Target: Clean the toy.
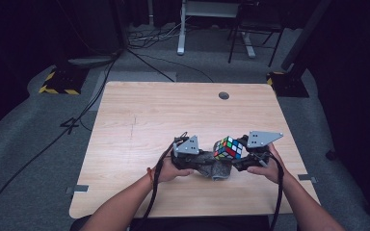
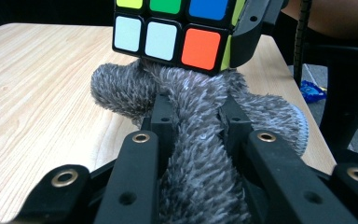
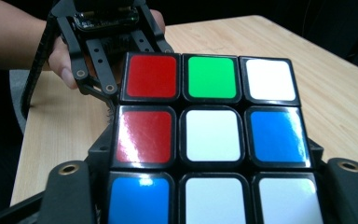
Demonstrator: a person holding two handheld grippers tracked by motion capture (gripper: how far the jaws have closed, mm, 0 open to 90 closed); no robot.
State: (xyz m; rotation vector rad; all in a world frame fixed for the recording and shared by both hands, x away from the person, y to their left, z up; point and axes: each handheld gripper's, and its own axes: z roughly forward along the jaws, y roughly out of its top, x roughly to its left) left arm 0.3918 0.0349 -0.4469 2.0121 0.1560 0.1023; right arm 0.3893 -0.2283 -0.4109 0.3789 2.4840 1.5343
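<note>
Left claw: jaws pinched tight on grey fuzzy cloth, seen in left gripper view.
Right claw: jaws clamp puzzle cube from both sides; fingertips hidden behind cube in right gripper view.
Cube pos: near-centre of table, resting on top of cloth, between the two claws in high view.
Cloth: bunched under cube; far end cut off by cube in left gripper view, mostly hidden in right gripper view.
Cut off: cube top in left gripper view, bottom row in right gripper view.
Writing: none legible; stickers plain.
View diff: high view shows both hands, grey plates, cables.
</note>
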